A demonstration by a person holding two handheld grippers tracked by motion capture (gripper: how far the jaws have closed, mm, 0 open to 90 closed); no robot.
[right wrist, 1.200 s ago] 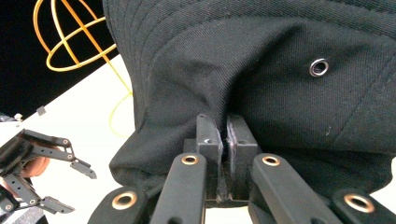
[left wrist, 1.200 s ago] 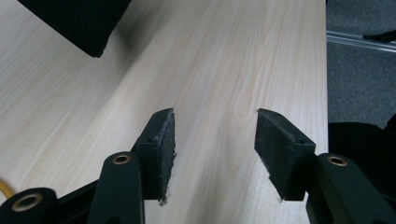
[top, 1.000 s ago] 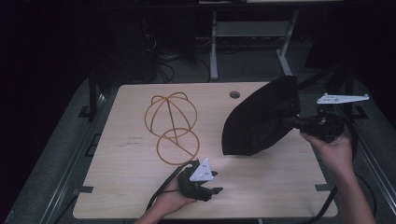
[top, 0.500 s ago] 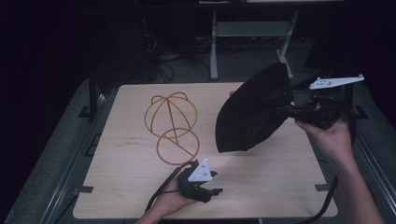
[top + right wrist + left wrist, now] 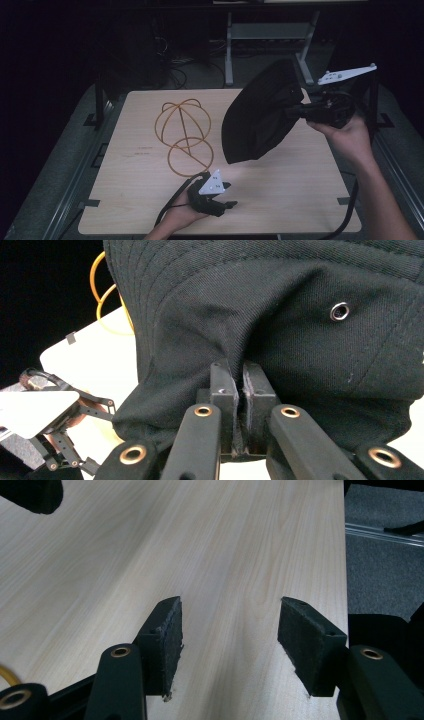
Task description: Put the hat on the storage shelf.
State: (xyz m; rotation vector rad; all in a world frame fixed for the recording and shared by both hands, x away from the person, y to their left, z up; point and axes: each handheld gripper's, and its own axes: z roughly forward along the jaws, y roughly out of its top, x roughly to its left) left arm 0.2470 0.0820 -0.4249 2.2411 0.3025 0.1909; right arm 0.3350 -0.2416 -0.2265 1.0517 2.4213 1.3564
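A black bucket hat (image 5: 261,116) hangs in the air over the right half of the table, its brim facing left. My right gripper (image 5: 300,110) is shut on the hat's crown fabric; in the right gripper view the jaws pinch a fold of the hat (image 5: 280,315) at the right gripper (image 5: 242,390). An orange wire hat stand (image 5: 184,135) sits on the table's left middle, and its wire (image 5: 107,300) peeks from behind the brim. My left gripper (image 5: 227,197) rests near the front edge. The left gripper (image 5: 229,635) stands open over bare wood.
The light wooden table (image 5: 140,170) has a small hole near its back edge. Dark floor, cables and a metal stand lie beyond the far edge. A rail (image 5: 382,530) runs past the table's side.
My right gripper has lifted the hat higher and swung it a little left, toward the wire stand. The left gripper has stayed in place.
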